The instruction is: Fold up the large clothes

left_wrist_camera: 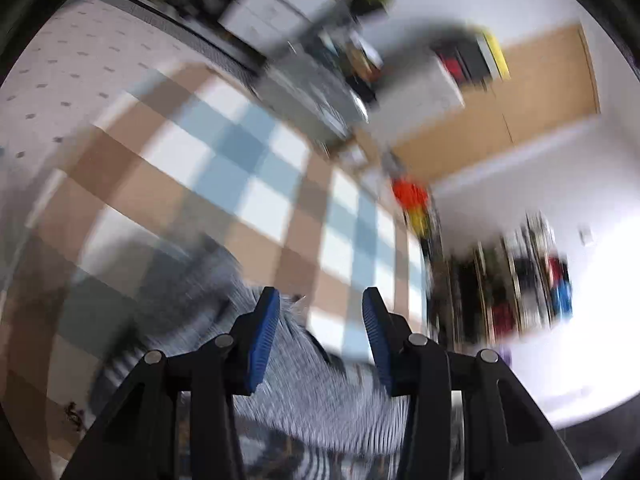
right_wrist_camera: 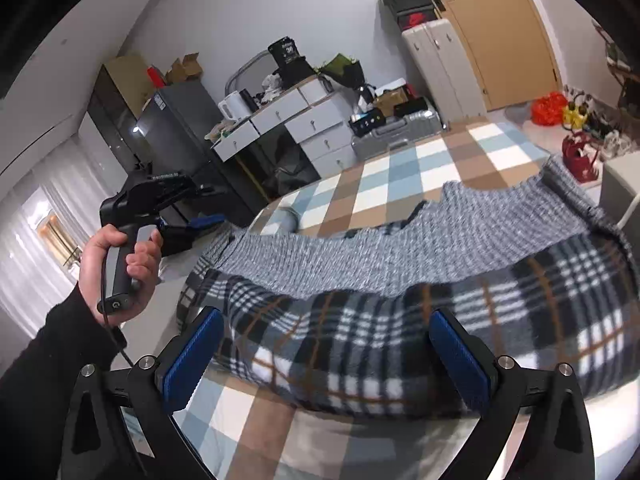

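Observation:
A grey knit sweater [right_wrist_camera: 400, 232] lies spread across a dark plaid garment [right_wrist_camera: 460, 320] on a bed with a blue, brown and white checked sheet [right_wrist_camera: 400, 168]. My right gripper [right_wrist_camera: 326, 316] is open wide, hovering over the near edge of the plaid garment with nothing between its blue pads. At the left of the right wrist view a hand [right_wrist_camera: 116, 264] holds my left gripper [right_wrist_camera: 204, 224] just off the sweater's left end. The left wrist view is blurred: my left gripper [left_wrist_camera: 320, 296] has its jaws apart, grey knit [left_wrist_camera: 320, 392] lies below them, and the checked sheet [left_wrist_camera: 224, 168] shows through the gap.
Beyond the bed stand white drawers [right_wrist_camera: 316, 128], a silver suitcase [right_wrist_camera: 392, 132], a dark fridge [right_wrist_camera: 176, 120] and a tall pale cabinet [right_wrist_camera: 440, 64] by a wooden door [right_wrist_camera: 500, 32]. A red bag [right_wrist_camera: 546, 108] sits on the floor. A white chair [right_wrist_camera: 616, 192] is at the right.

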`<state>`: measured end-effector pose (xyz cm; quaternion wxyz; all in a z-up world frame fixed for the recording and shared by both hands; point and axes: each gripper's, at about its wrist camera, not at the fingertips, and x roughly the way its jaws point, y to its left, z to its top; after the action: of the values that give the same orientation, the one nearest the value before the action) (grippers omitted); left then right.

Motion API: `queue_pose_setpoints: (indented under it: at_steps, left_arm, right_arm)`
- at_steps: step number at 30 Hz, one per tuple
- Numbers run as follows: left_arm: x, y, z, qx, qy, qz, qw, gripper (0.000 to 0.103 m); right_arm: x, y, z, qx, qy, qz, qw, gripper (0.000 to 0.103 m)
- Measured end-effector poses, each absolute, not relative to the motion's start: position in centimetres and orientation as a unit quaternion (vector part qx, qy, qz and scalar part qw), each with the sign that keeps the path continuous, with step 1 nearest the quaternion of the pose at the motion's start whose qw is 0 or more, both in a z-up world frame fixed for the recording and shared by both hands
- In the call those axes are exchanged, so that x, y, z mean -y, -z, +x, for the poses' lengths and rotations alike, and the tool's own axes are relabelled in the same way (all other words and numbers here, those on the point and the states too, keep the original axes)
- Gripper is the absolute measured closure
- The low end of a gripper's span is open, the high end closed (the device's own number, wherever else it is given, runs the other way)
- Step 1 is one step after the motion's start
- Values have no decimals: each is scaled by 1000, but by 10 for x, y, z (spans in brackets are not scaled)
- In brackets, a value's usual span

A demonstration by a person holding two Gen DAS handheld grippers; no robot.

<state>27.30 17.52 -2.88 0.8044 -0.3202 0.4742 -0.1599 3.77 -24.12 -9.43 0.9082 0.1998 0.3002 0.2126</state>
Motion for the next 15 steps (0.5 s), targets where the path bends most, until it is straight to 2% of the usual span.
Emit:
queue_pose_setpoints:
  at_steps: [3, 8, 12, 15]
  left_arm:
    - [-140, 38, 270, -536, 229, -238, 777, 66]
    - [-90, 34, 266, -560, 248, -97, 785, 66]
    - [-66, 43, 276, -581, 239, -12, 778, 66]
    - [-66, 48, 288, -604, 243, -2, 759, 66]
  right_arm:
    - [251, 88, 37, -286, -200, 194, 917, 0]
    - [271, 85, 38, -274, -189, 218, 917, 0]
    - [288, 88, 38, -273, -183, 247, 911, 0]
    - [295, 91, 38, -275, -179, 254, 910, 0]
